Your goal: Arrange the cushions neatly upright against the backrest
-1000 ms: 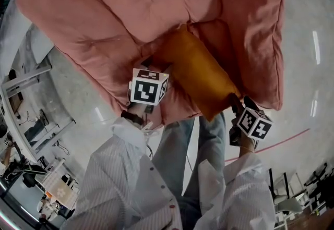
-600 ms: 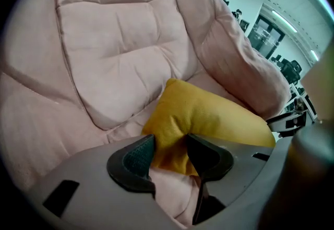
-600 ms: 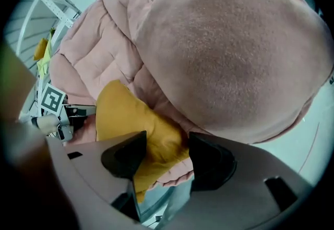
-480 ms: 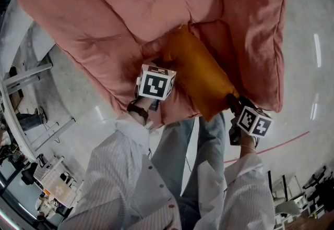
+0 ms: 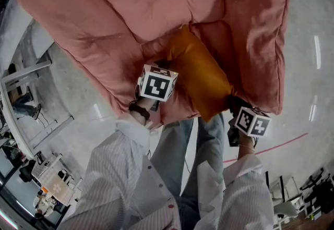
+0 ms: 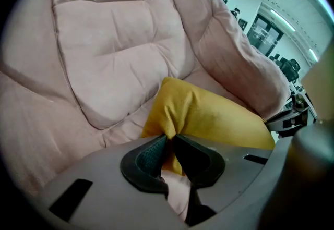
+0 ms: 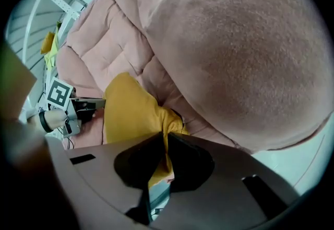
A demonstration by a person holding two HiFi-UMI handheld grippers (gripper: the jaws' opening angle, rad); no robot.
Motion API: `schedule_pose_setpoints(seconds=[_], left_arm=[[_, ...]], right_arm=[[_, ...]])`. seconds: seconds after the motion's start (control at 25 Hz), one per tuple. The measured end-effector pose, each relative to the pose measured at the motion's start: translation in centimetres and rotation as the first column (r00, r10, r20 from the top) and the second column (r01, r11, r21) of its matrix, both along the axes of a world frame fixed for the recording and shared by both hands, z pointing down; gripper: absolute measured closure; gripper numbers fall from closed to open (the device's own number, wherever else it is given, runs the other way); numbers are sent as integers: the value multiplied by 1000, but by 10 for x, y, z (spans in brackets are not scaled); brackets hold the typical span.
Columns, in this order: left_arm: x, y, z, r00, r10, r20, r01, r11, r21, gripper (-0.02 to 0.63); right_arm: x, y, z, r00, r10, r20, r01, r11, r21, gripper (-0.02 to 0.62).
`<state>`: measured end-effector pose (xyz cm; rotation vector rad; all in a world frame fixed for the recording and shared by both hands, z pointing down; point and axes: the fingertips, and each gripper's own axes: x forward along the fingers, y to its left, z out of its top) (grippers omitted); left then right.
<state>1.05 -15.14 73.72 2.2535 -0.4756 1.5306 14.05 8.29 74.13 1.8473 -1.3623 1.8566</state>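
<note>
Both of your grippers are on the yellow cushion right now. Your left gripper has just been closing, and its jaws are pinched onto a bunched-up corner of the fabric, the corner near the middle of the head view. Your right gripper has just been closing too. It's clamped on a thin fold at the opposite corner, down at the lower right of the head view by the front edge of the seat.

The cushion itself lies on the seat of the pink armchair. It runs diagonally from the centre of the frame toward the lower right, tucked beside the chair's padded arm. It's low on the seat, not standing up against the backrest, which fills the upper left of the left gripper view. Your striped sleeves take up the bottom of the head view.
</note>
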Motion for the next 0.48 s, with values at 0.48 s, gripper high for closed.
schedule_pose_setpoints(seconds=[0.48], left_arm=[[-9, -3, -30, 993, -108, -54, 110, 993, 32, 545]], right_arm=[[8, -10, -28, 996, -51, -80, 53, 998, 26, 569]])
